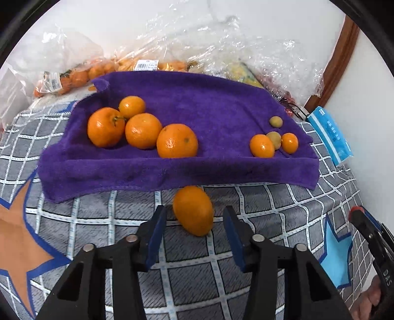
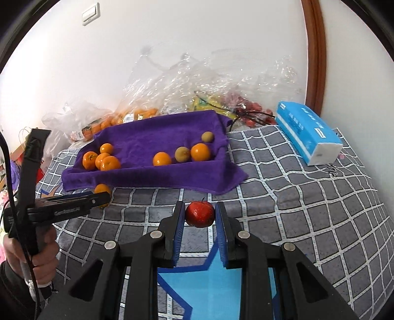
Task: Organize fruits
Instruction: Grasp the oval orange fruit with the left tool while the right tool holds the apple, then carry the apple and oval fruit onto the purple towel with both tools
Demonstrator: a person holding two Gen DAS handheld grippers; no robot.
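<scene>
The purple towel looks like plush, matt terry cloth. The oranges have glossy, dimpled skin, and the small red fruit shines wet-smooth. Crinkled clear plastic bags glint along the far edge of the matt checked cloth, which is perhaps woven. The gripper fingers look like matt black plastic with blue pads.

A plain white wall fills the upper half of both views, evenly lit, with a pale light switch at about 11 o'clock in the right wrist view. A curved brown wooden frame runs down the wall at about 1 o'clock. Below lies a surface covered by a grey cloth with a white grid, printed with a light blue star at 6 o'clock and an orange star at 8 o'clock in the left wrist view.
</scene>
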